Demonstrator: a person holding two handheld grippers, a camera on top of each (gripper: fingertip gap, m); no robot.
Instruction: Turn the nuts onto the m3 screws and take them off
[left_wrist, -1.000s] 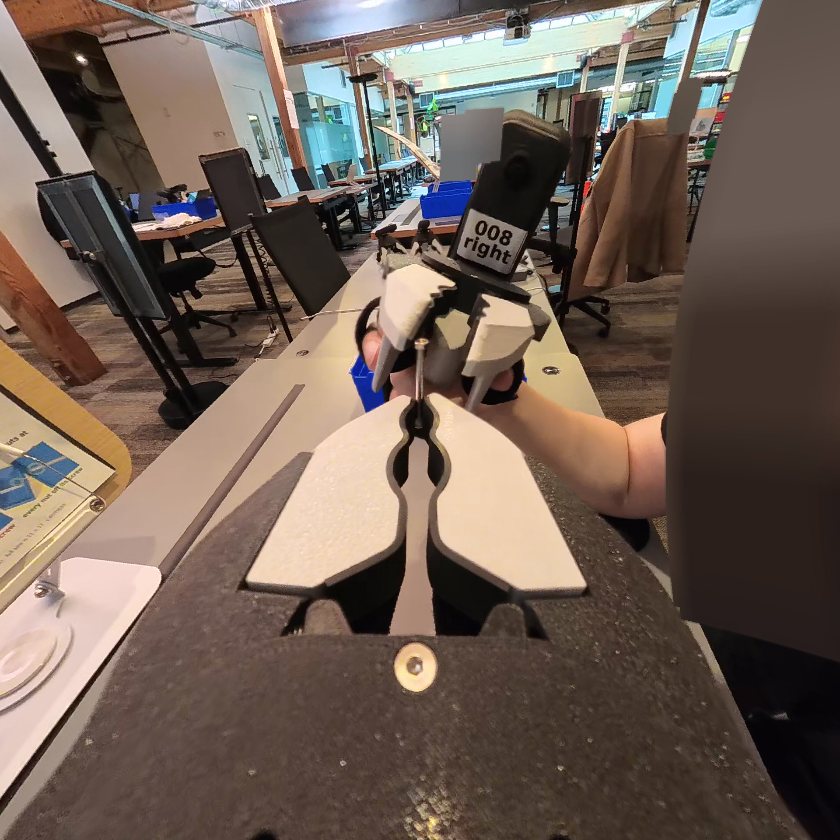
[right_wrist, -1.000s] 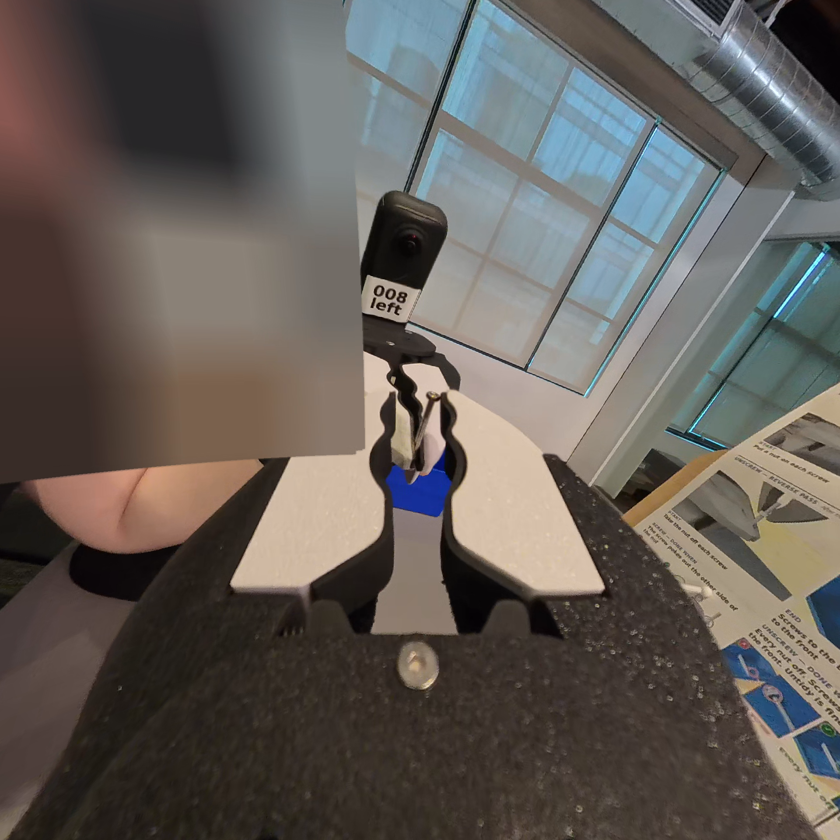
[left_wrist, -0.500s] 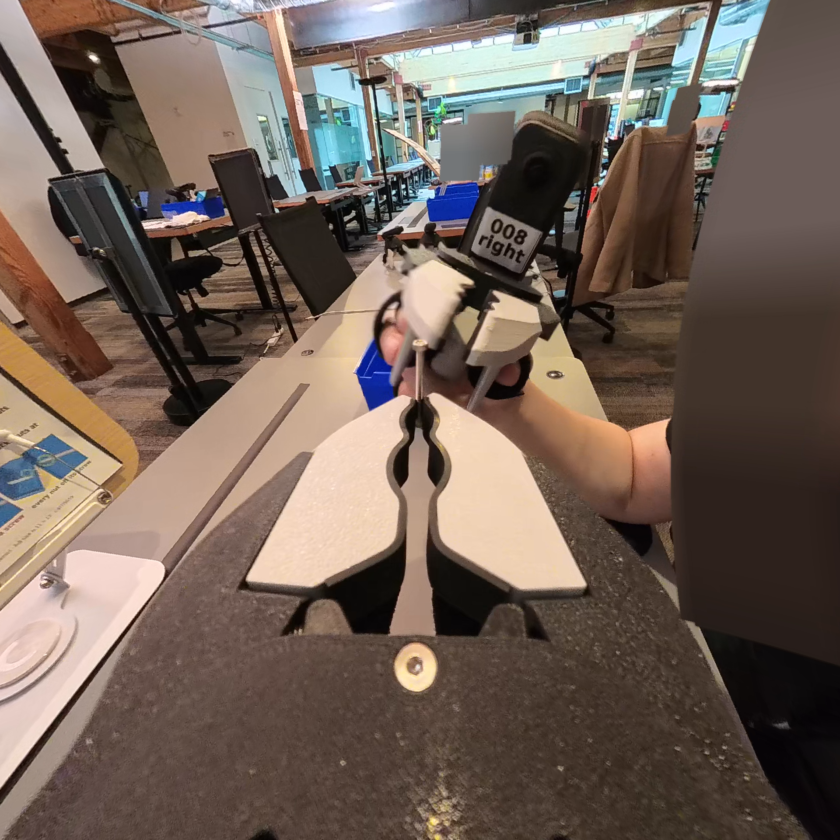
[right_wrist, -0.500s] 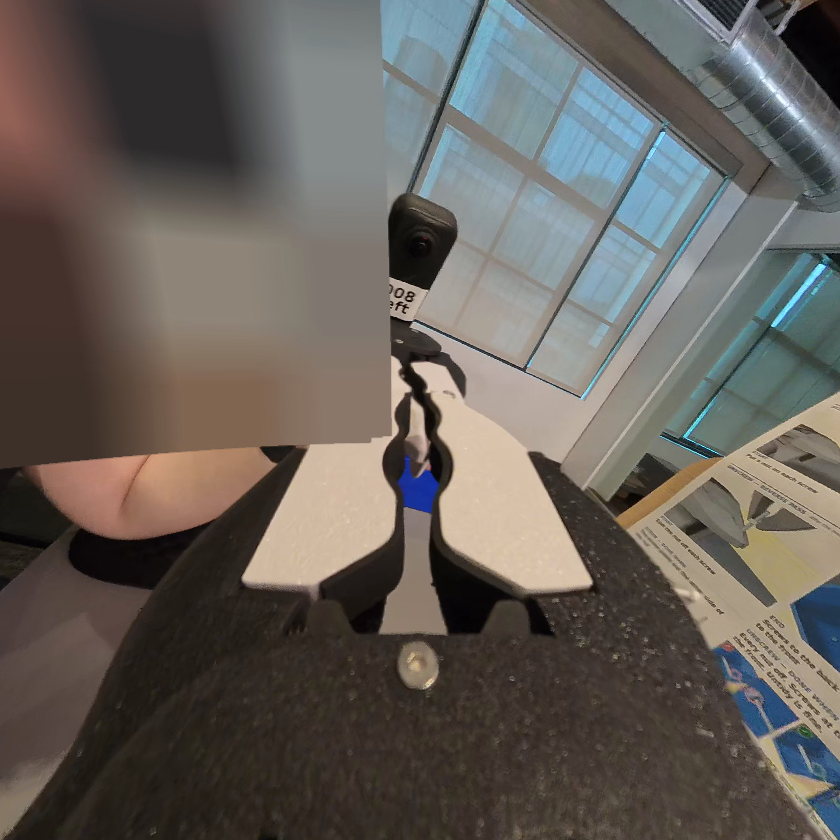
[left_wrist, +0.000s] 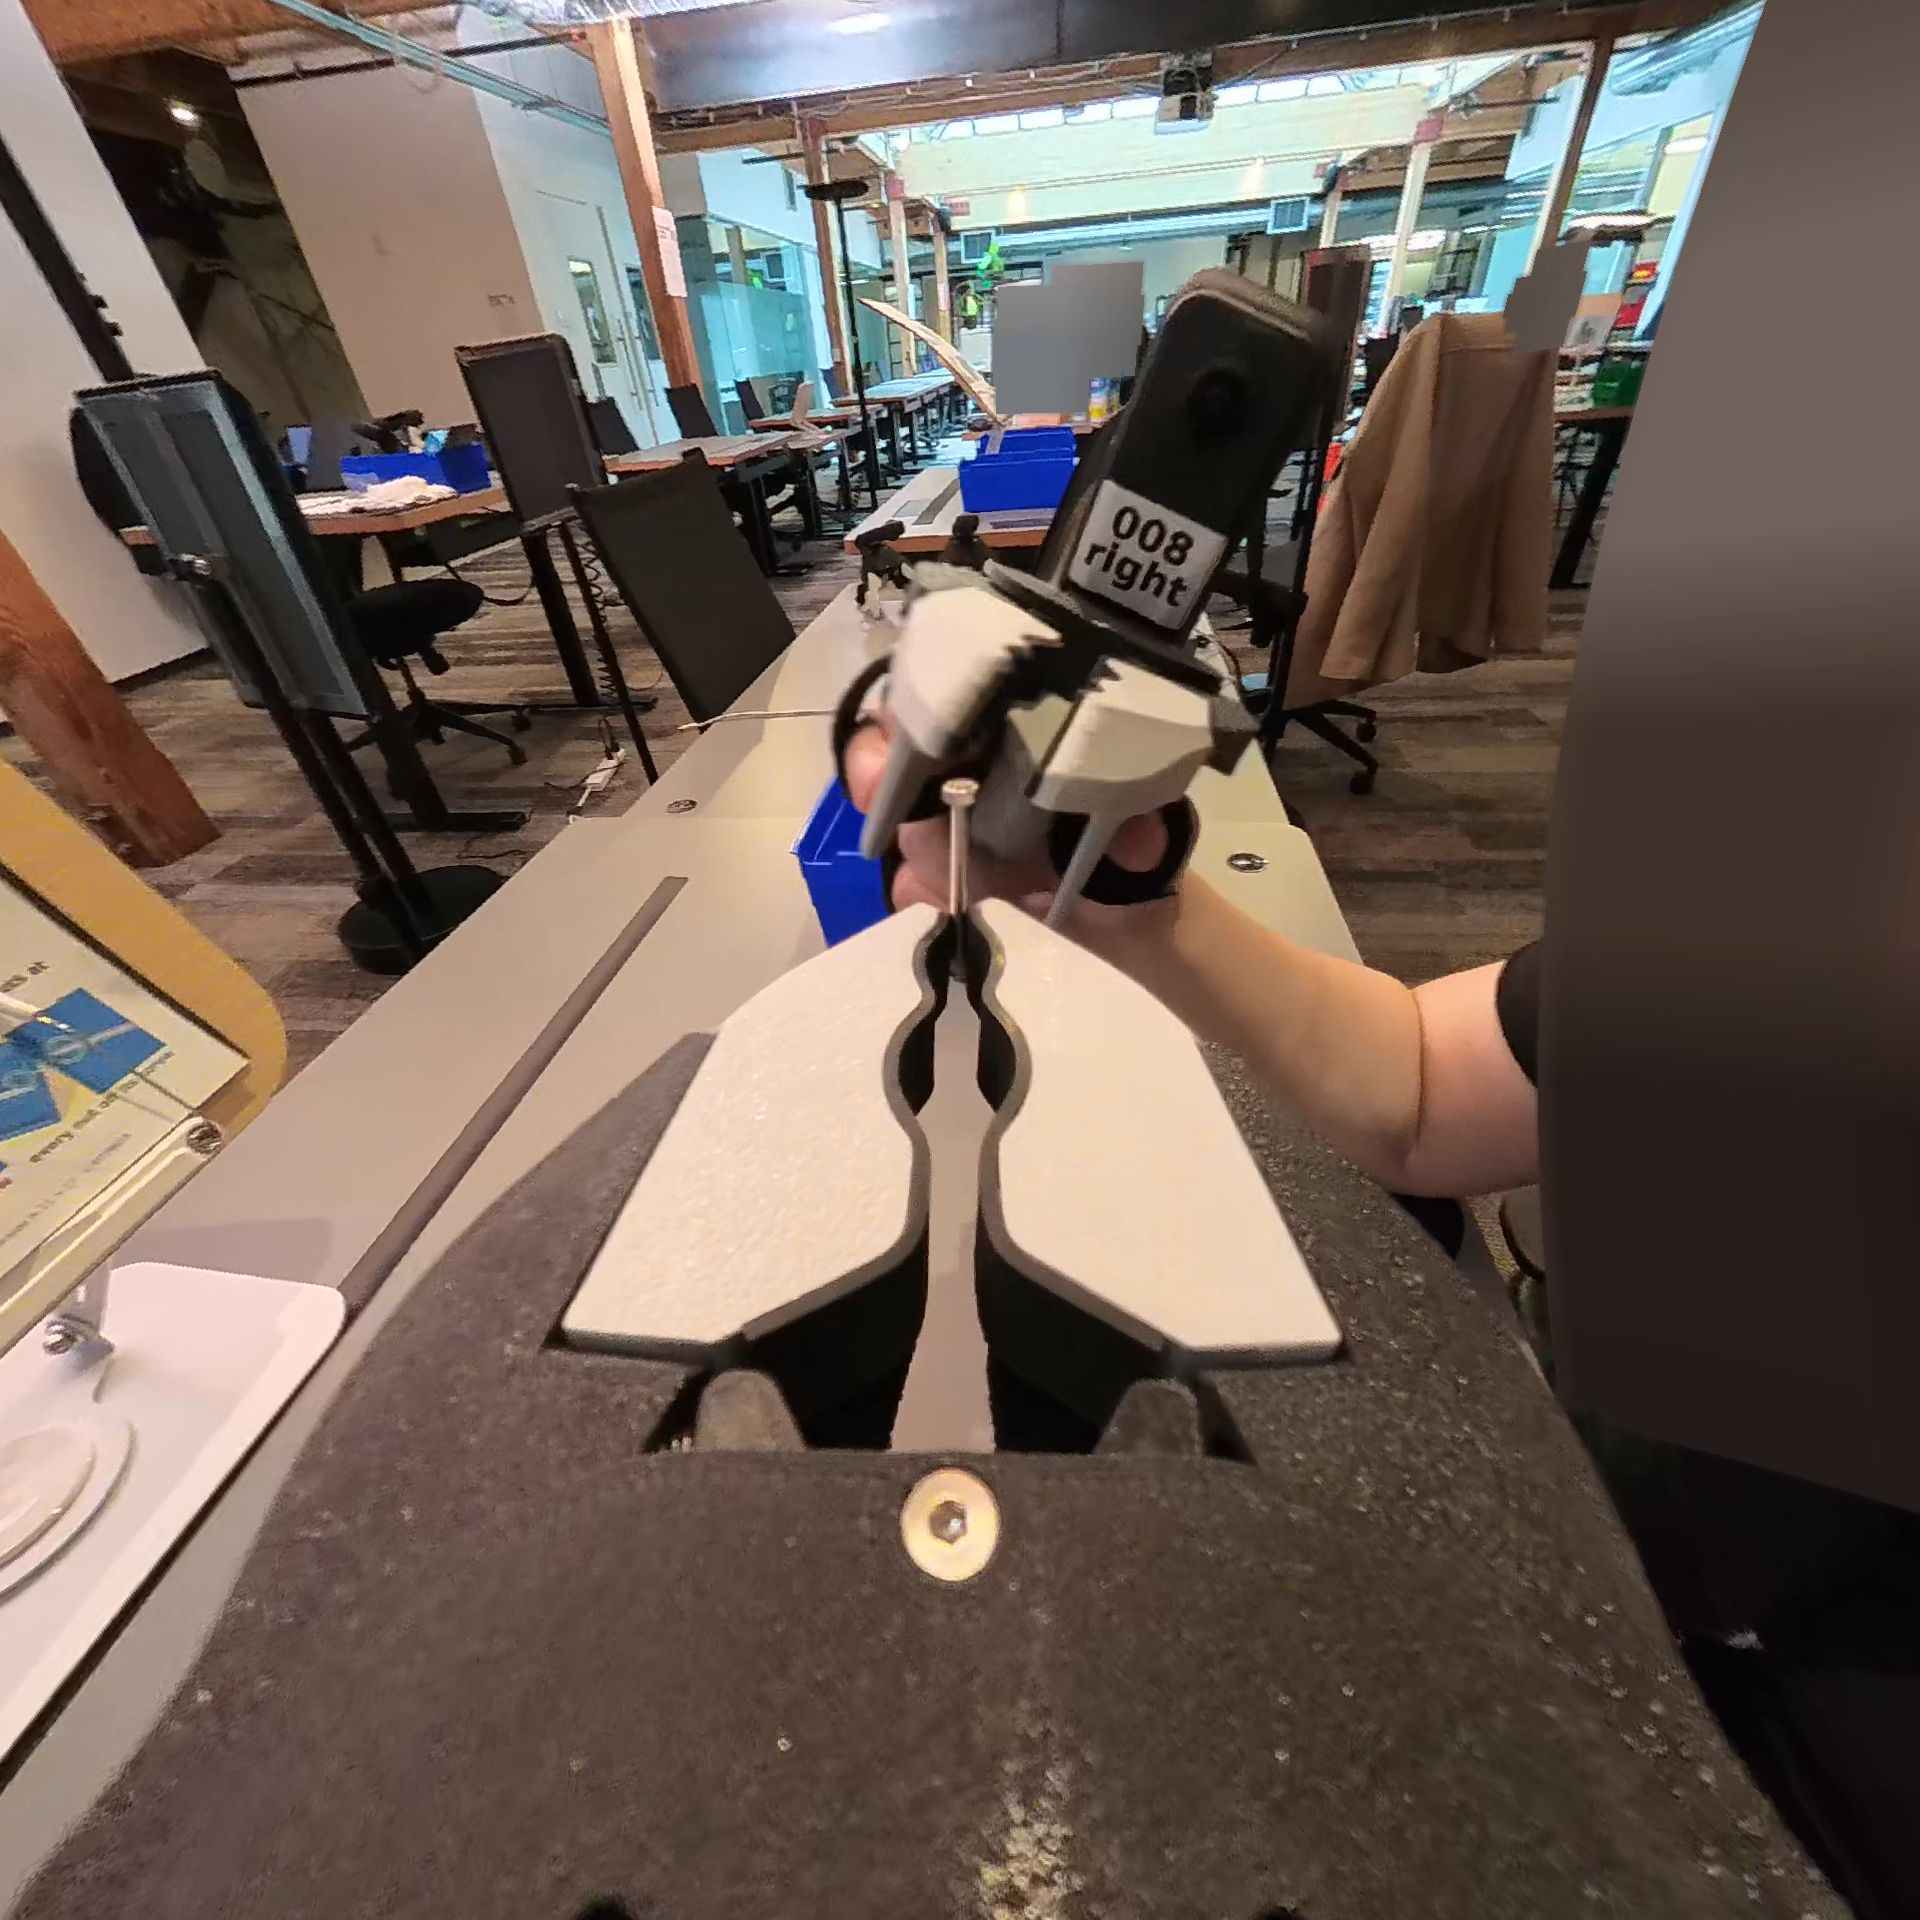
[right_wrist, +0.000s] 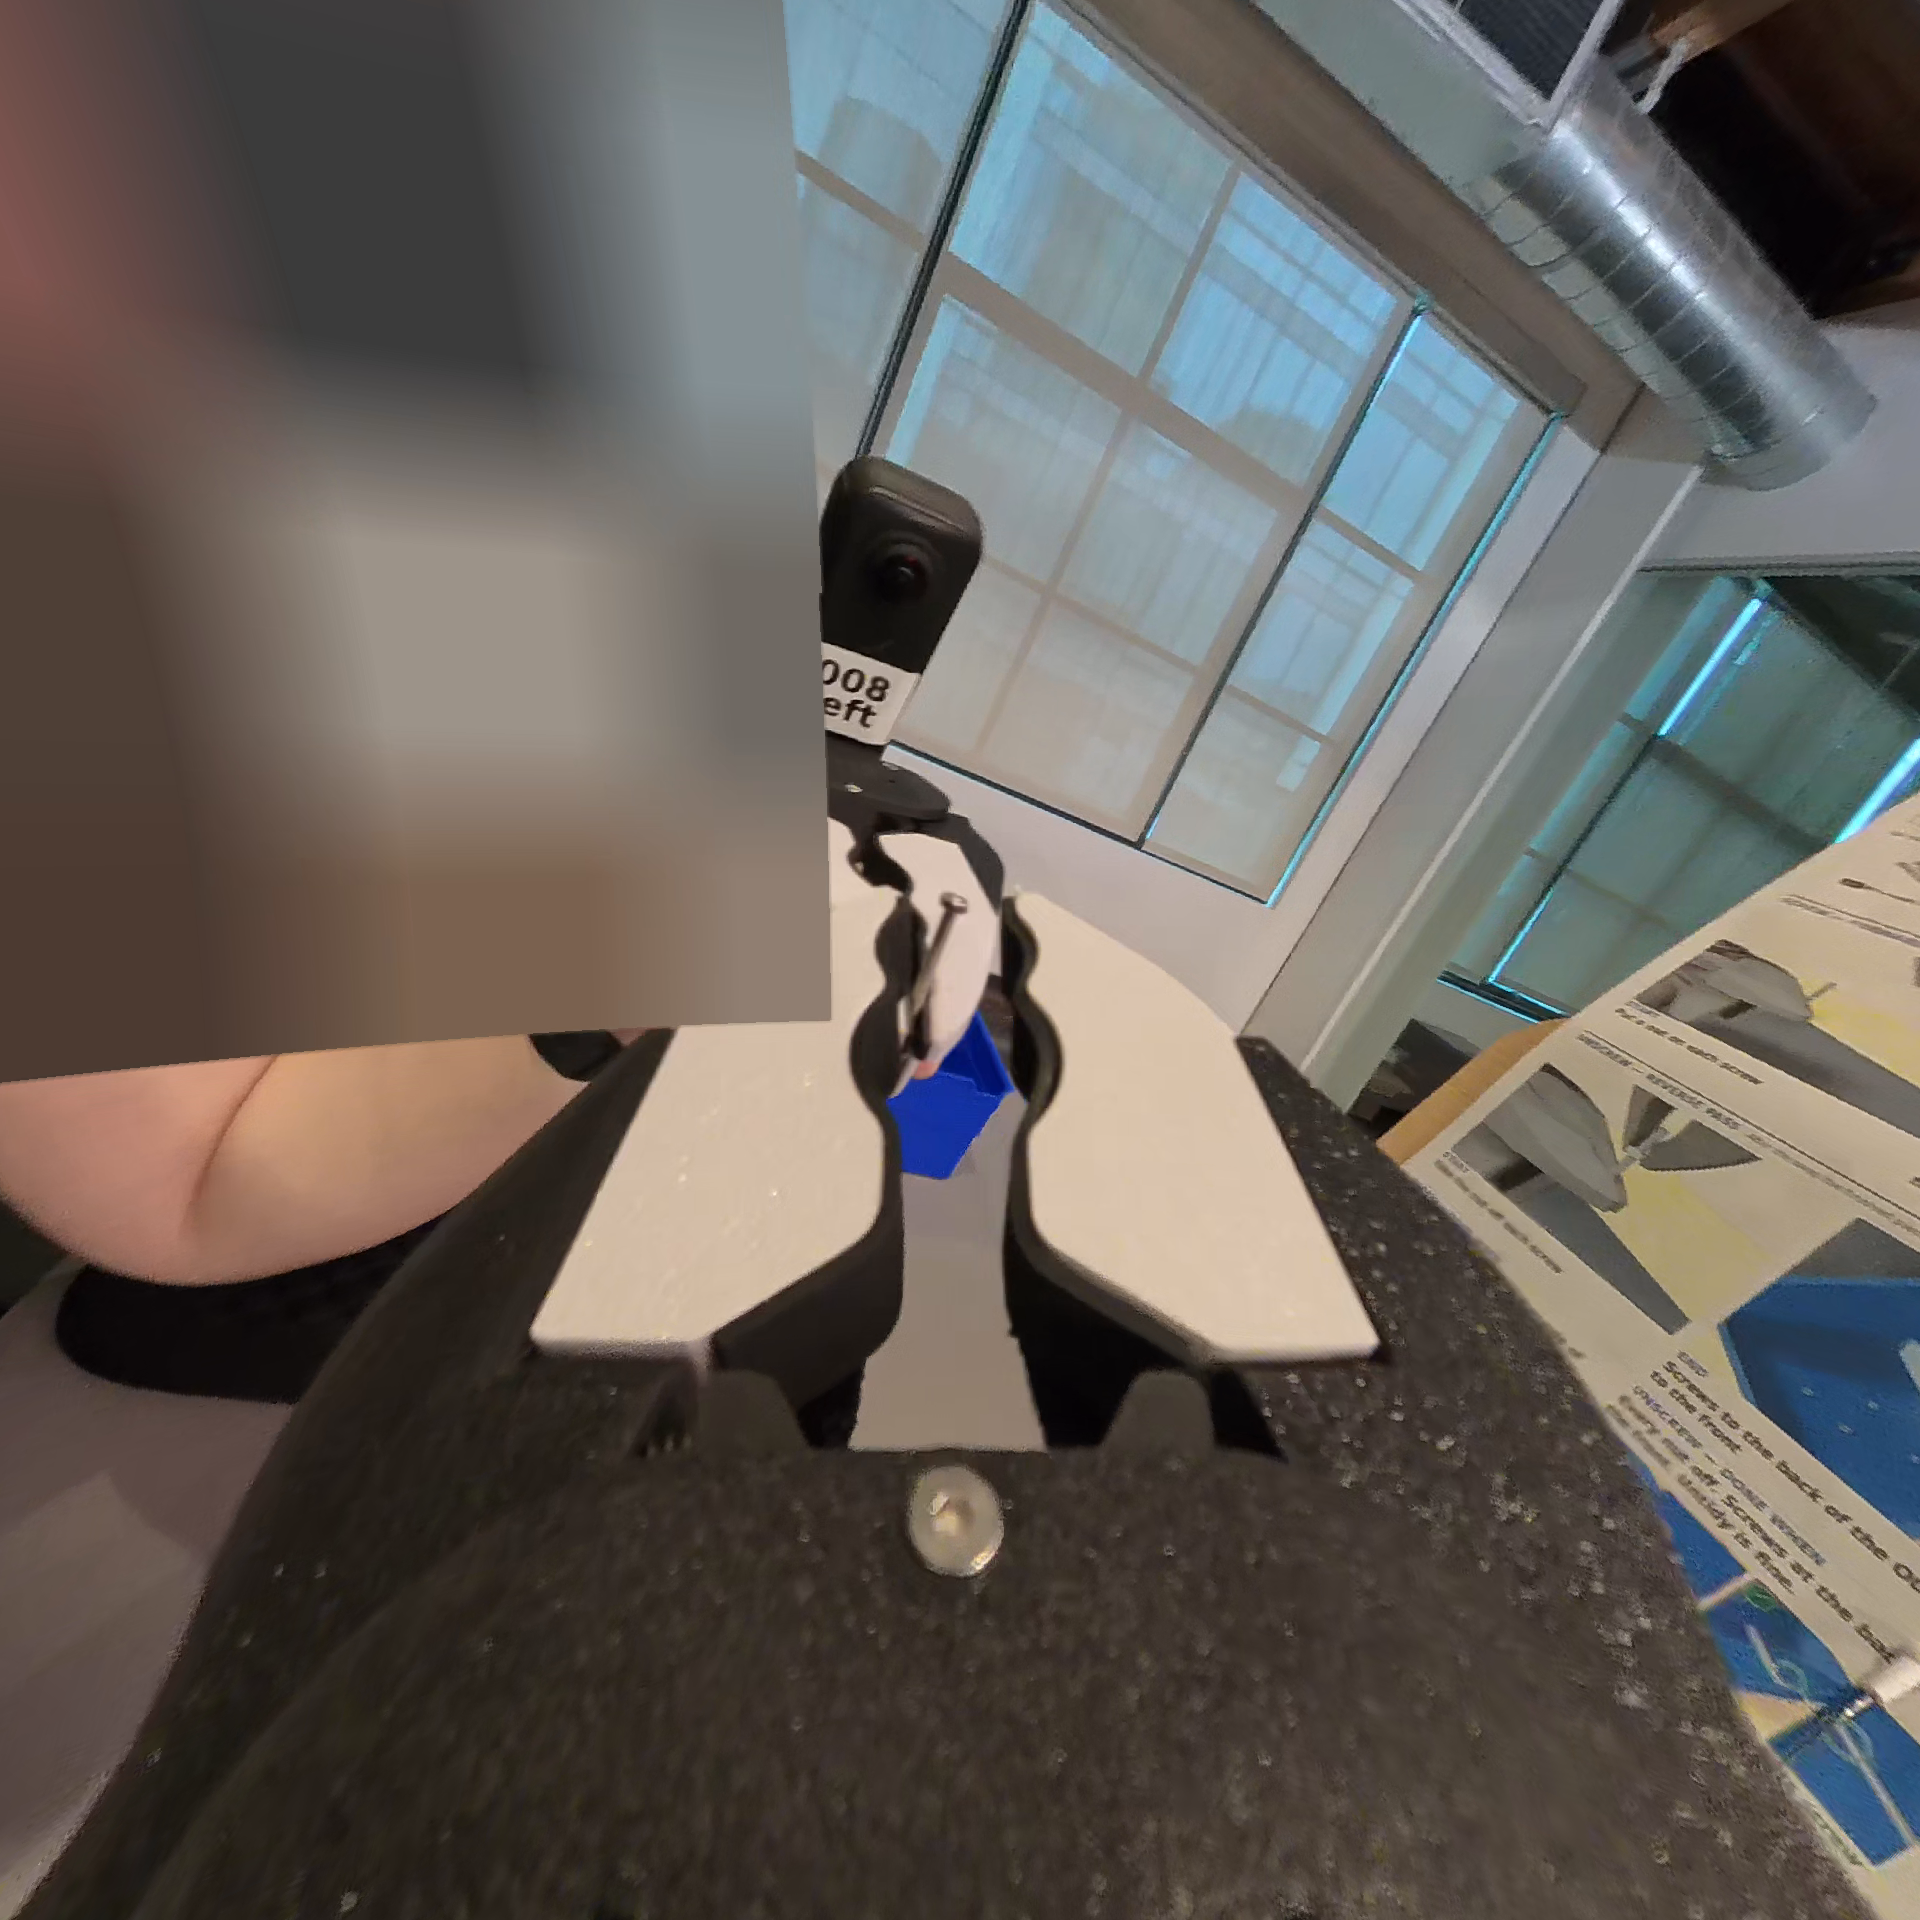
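My left gripper (left_wrist: 956, 928) is shut on the lower end of a long thin screw (left_wrist: 954, 852), which stands upright from the fingertips with its head on top. My right gripper (left_wrist: 971, 878) faces it, its two grey fingertips spread to either side of the screw's upper part without touching it. In the right wrist view my right gripper (right_wrist: 951, 925) is open, and the screw (right_wrist: 935, 961) leans in the gap, held by the left gripper's white fingers (right_wrist: 961, 992). I cannot make out a nut on the screw.
A blue bin (left_wrist: 831, 873) stands on the long grey table (left_wrist: 582, 935) just behind the grippers; it also shows in the right wrist view (right_wrist: 951, 1112). An illustrated instruction sheet on a stand (right_wrist: 1662, 1195) is at the table's side. A person's forearm (left_wrist: 1299, 1049) reaches in from the right. The tips of both grippers are at nearly the same place.
The right gripper's fingers narrowed around the screw half a second ago and are spread wide again now. The left gripper has kept hold of the screw throughout.
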